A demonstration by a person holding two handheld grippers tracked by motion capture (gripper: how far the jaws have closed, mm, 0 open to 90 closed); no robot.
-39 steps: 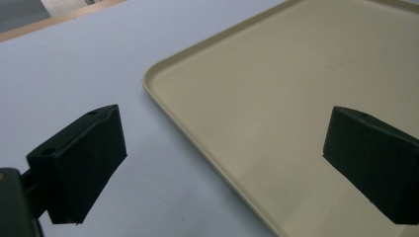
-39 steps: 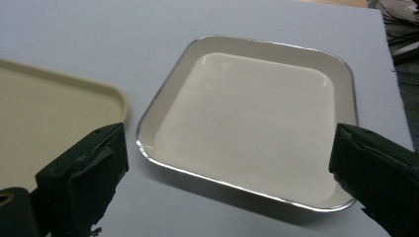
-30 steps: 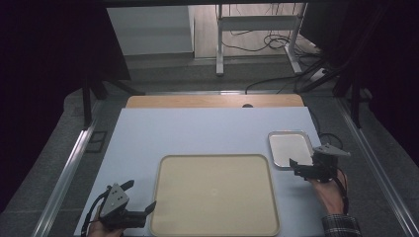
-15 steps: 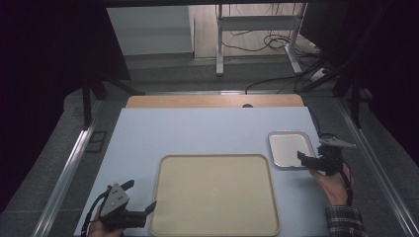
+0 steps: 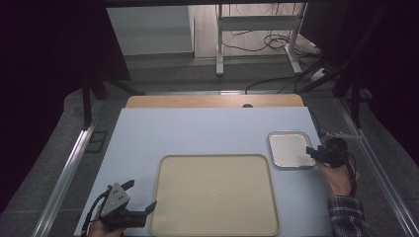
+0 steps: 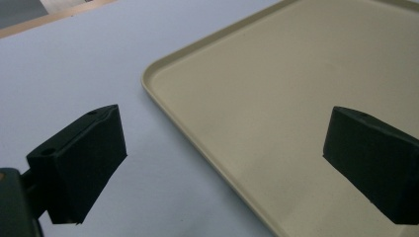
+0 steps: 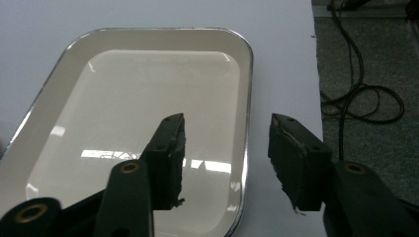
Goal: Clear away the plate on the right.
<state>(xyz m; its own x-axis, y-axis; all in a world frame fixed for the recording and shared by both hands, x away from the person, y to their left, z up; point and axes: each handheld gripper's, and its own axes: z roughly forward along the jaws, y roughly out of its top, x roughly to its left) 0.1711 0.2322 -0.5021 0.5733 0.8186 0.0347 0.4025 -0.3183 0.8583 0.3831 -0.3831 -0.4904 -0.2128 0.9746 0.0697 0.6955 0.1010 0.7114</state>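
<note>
A small shiny metal tray lies on the table's right side. My right gripper stands at its right edge. In the right gripper view the tray's right rim runs between the jaws of the right gripper, one over the tray floor and one outside. The jaws have just been closing; a gap still shows on both sides of the rim. A large beige tray lies front centre. My left gripper is open at its front left corner. In the left gripper view the left gripper straddles that tray's edge.
The pale blue table top ends in a wooden strip at the back. Metal rails run along both sides. Cables lie on the grey floor just right of the table edge. A desk frame stands beyond.
My right gripper has shifted a little away and to the right along the metal tray's right edge, and its jaws stand narrower. The left gripper and both trays have not moved.
</note>
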